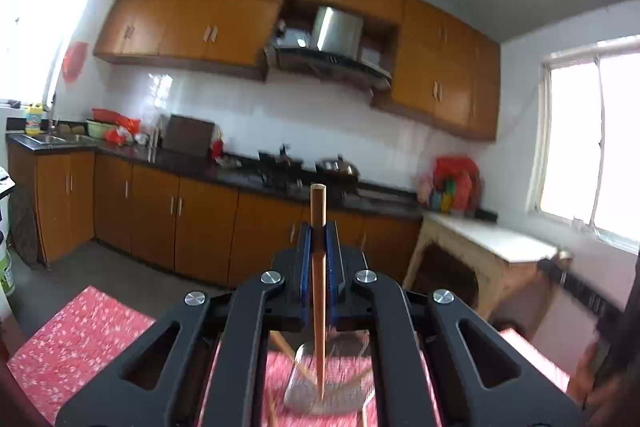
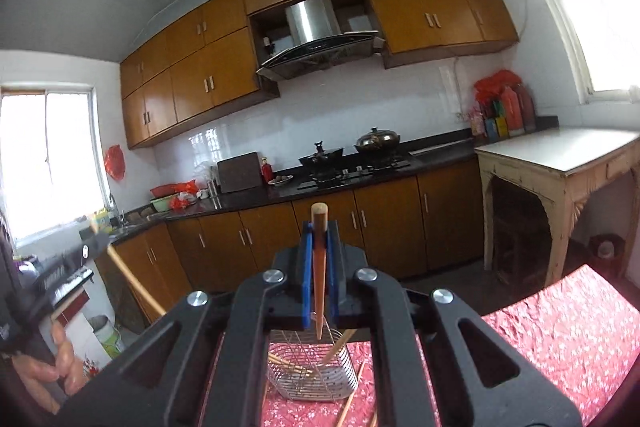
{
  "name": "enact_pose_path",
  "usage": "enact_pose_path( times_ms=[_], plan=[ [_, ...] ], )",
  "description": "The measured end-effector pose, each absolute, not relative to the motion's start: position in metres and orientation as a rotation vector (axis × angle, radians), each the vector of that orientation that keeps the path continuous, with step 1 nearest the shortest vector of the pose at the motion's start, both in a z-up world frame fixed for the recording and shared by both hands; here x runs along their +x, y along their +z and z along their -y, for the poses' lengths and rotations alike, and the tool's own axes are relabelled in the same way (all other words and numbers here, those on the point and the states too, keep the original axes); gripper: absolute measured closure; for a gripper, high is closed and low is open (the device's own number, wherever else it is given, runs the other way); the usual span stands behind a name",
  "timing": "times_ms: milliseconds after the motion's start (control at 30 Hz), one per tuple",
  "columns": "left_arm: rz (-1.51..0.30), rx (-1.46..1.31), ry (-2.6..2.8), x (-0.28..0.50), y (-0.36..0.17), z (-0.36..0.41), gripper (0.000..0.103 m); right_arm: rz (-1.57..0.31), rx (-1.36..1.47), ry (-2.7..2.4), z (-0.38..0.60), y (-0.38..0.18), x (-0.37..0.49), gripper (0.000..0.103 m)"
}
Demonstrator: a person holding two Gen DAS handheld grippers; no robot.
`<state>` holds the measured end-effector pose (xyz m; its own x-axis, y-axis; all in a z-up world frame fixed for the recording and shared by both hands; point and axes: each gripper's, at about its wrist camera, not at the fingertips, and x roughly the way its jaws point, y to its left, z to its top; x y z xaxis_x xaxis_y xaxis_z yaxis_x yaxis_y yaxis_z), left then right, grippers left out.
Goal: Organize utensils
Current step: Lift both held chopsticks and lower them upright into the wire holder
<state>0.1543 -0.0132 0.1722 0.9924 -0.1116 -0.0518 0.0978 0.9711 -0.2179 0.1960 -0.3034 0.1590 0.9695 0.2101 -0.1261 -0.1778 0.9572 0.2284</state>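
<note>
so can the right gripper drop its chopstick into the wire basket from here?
Probably yes. The right gripper holds its chopstick tip-down right above the wire basket, whose top is open; only a few chopsticks lean inside.

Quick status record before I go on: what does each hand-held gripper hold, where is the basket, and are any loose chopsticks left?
left hand-held gripper: shut on a brown wooden chopstick, tip pointing down over the basket
right hand-held gripper: shut on a second brown wooden chopstick, tip above the basket
metal wire basket: on the red floral tablecloth, chopsticks already inside
loose chopsticks: on the cloth beside the basket
</note>
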Motion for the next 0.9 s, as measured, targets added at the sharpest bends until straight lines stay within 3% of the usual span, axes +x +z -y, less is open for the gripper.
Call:
enact_pose_path(
  times_ms=[400, 900],
  plan=[
    [-0.084, -0.262, -0.025, 0.212, 0.139, 0.019, 0.096, -0.279, 0.234, 0.241, 0.295, 0.125, 0.249, 0.095],
    [-0.282, -0.220, -0.034, 0.249, 0.097, 0.020, 0.096, -0.478, 0.332, 0.257, 0.298, 0.068, 0.312, 0.095]
  ],
)
